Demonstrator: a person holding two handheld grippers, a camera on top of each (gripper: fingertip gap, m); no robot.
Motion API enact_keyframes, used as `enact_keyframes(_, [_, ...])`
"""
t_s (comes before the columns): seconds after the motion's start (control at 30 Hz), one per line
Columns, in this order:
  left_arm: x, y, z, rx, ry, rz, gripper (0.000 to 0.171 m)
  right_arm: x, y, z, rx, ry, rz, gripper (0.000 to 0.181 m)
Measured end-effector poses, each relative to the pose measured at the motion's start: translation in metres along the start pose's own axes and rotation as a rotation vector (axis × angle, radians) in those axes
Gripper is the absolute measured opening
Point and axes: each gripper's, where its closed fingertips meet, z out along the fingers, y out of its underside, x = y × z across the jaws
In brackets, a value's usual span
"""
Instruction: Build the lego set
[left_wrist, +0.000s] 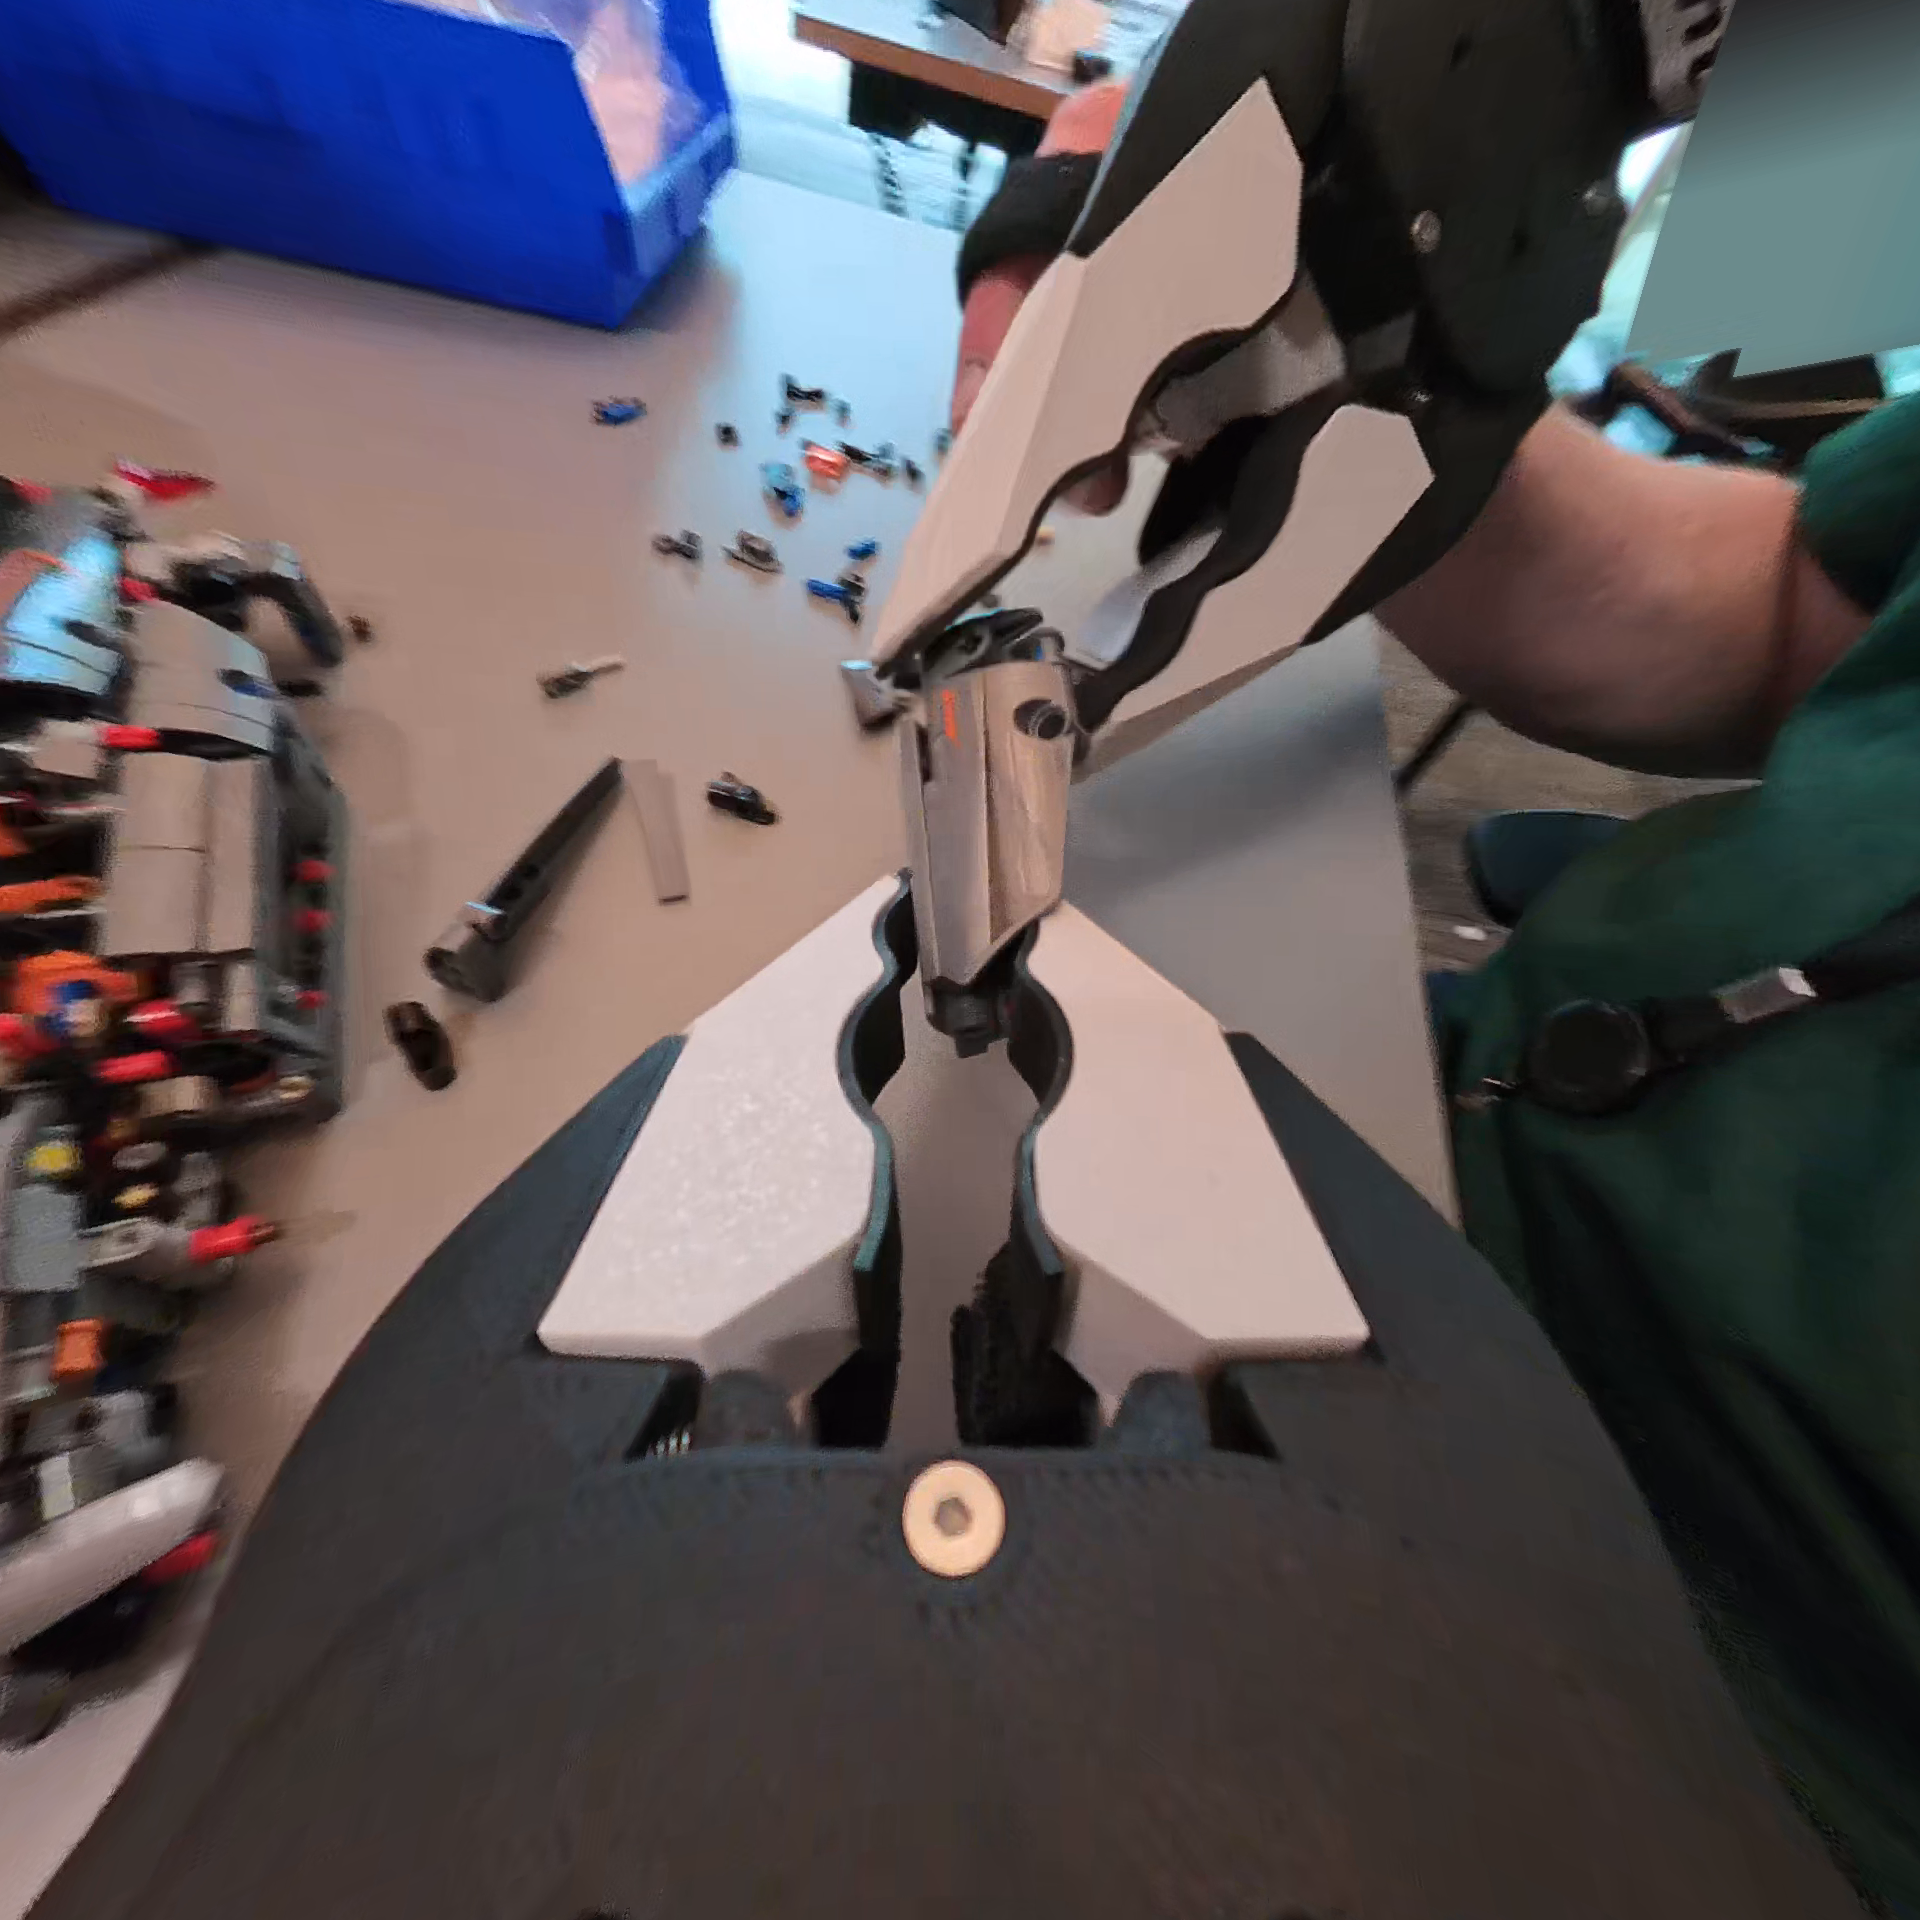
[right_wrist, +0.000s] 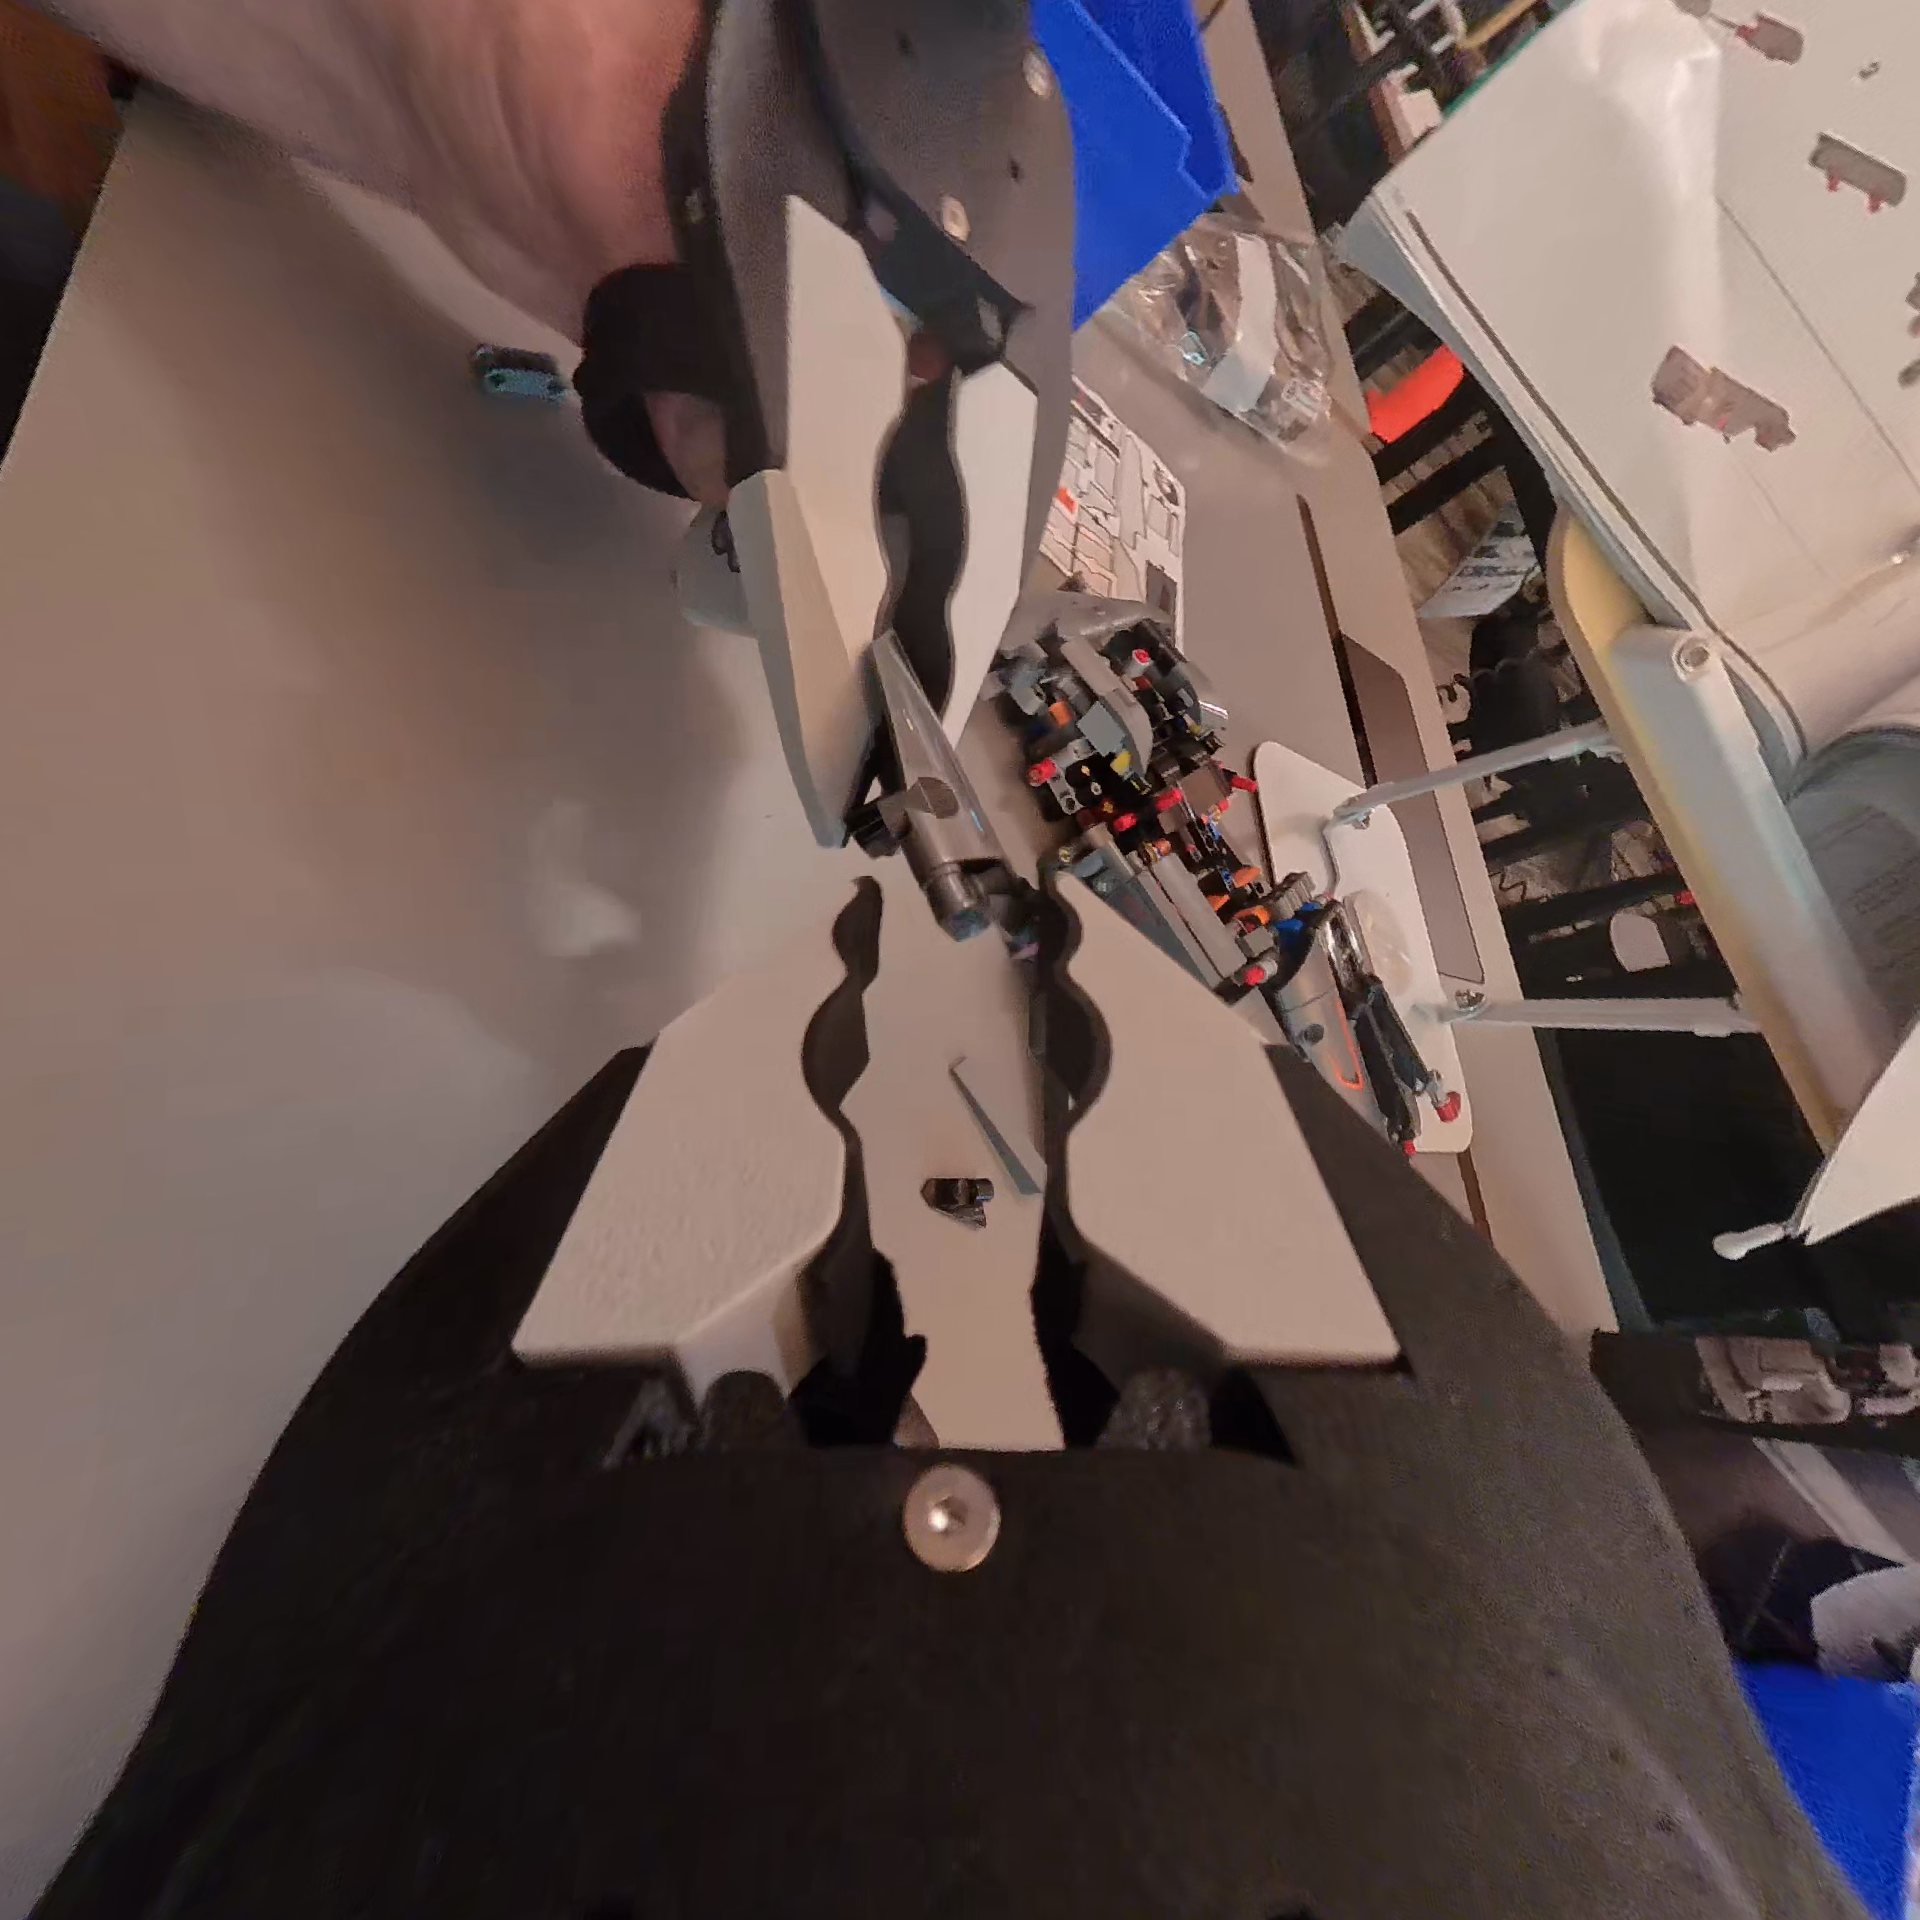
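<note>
A grey wedge-shaped Lego sub-assembly (left_wrist: 997, 810) with an orange mark and black pins is held in the air between both grippers. My left gripper (left_wrist: 966, 914) is shut on its lower end. My right gripper (left_wrist: 987, 660) comes down from the upper right and closes on its top end. In the right wrist view the sub-assembly (right_wrist: 940, 821) runs from the left gripper (right_wrist: 904, 779) above to my right gripper (right_wrist: 956, 899) below. The big partly built grey model (left_wrist: 187, 883) lies on the table at the left and also shows in the right wrist view (right_wrist: 1122, 769).
Several small loose parts (left_wrist: 810, 488) lie scattered on the table, with a long black piece (left_wrist: 530, 883) nearer. A blue bin (left_wrist: 364, 135) stands at the back left. A printed sheet (right_wrist: 1117, 499) and a parts bag (right_wrist: 1236, 332) lie beyond. A green-sleeved arm (left_wrist: 1714, 1039) is at the right. Both grippers' tips are close together, under 4 cm apart.
</note>
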Motion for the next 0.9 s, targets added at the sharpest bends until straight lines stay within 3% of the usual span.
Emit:
enact_keyframes(0.17, [-0.023,-0.014,-0.008,0.005,-0.301,0.210,0.011,0.018,0.011,-0.007,0.019,0.049,0.205,0.041])
enact_keyframes(0.3, [-0.035,-0.029,-0.016,-0.043,-0.567,0.469,0.010,0.015,0.017,-0.004,0.095,-0.053,0.535,0.042])
enact_keyframes(0.43, [-0.040,-0.035,-0.017,-0.110,-0.703,0.635,0.010,0.015,0.010,-0.003,0.258,-0.179,0.870,0.043])
enact_keyframes(0.53, [-0.038,-0.040,-0.018,-0.123,-0.760,0.733,0.011,0.022,-0.006,-0.012,0.460,-0.306,1.080,0.042])
enact_keyframes(0.63, [-0.031,-0.043,-0.014,-0.126,-0.781,0.814,0.010,0.022,-0.011,-0.009,0.522,-0.378,1.160,0.039])
enact_keyframes(0.7, [-0.031,-0.044,-0.012,-0.138,-0.796,0.837,0.011,0.026,-0.016,-0.011,0.591,-0.397,1.199,0.024])
enact_keyframes(0.83, [-0.031,-0.038,-0.009,-0.149,-0.753,0.806,0.017,0.026,-0.018,-0.013,0.614,-0.440,1.187,0.016])
enact_keyframes(0.9, [-0.029,-0.030,-0.004,-0.150,-0.677,0.739,0.033,0.024,-0.015,-0.011,0.566,-0.426,1.146,0.015])
